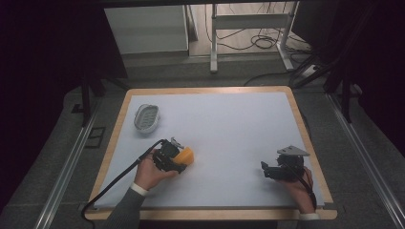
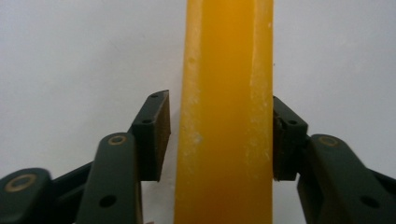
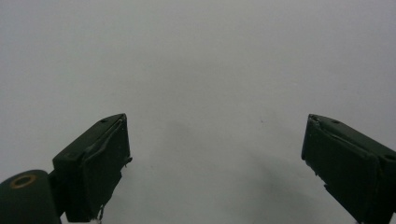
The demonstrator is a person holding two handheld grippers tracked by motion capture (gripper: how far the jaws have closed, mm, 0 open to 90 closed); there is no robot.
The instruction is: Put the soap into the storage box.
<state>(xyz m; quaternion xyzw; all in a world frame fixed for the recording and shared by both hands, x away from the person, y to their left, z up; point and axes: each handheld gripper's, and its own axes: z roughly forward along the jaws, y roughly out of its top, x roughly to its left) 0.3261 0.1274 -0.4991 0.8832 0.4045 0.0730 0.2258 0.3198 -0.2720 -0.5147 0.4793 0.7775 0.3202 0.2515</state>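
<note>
Yellow block (image 2: 224, 116) between left gripper (image 2: 219, 135) jaws, one jaw touching, other just apart

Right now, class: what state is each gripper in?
Left gripper: jaws around the yellow block, one pad apart from it.
Right gripper: open, holding nothing.

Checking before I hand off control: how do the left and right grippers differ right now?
The left gripper has a yellow block between its fingers, one touching, the other a hair off; the right gripper has nothing between its fingers. The left's fingers are close together; the right's are spread wide. The left sits at the table's near left, the right at its near right. Both are hand-held over the white surface.
</note>
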